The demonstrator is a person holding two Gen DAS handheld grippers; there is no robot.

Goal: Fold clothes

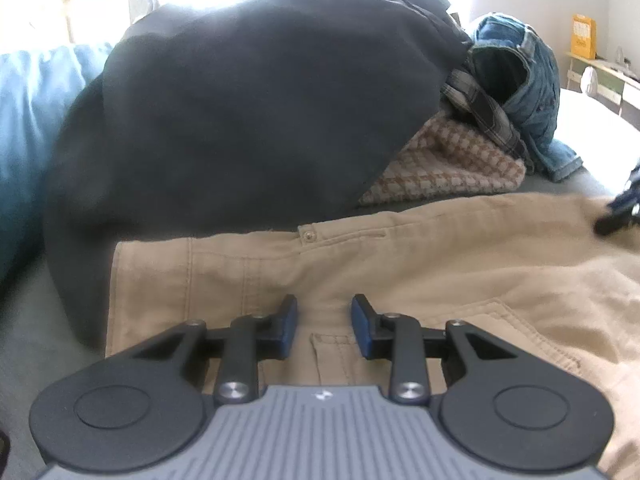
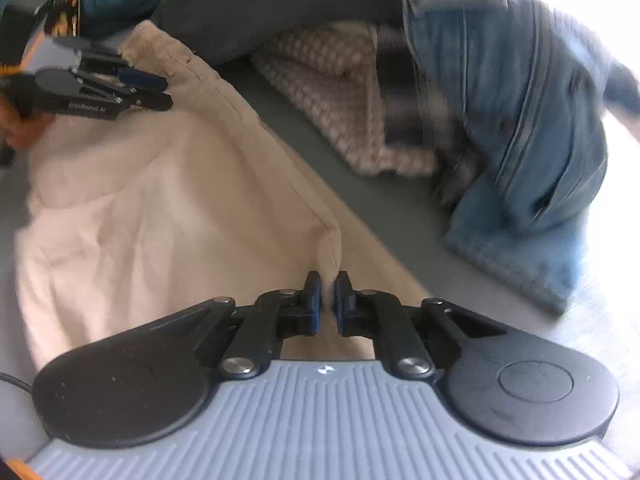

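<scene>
Khaki trousers (image 1: 400, 272) lie spread on the grey bed cover (image 2: 384, 204), hemmed in behind by a dark garment (image 1: 240, 120), a checked knit (image 1: 448, 168) and crumpled jeans (image 2: 520, 120). The right gripper (image 2: 327, 300) pinches a raised fold of the trousers. The left gripper (image 1: 324, 328) hovers over the waistband, jaws apart; in the right view it is blurred.

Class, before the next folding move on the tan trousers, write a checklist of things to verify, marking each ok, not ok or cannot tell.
1. Right gripper pinches a fold of the tan trousers: ok.
2. Left gripper grips the trousers: not ok, jaws apart over the waistband.
3. Trousers lie flat: not ok, wrinkled.
4. Dark garment clear of the trousers: cannot tell.
5. Jeans clear of the trousers: ok.
</scene>
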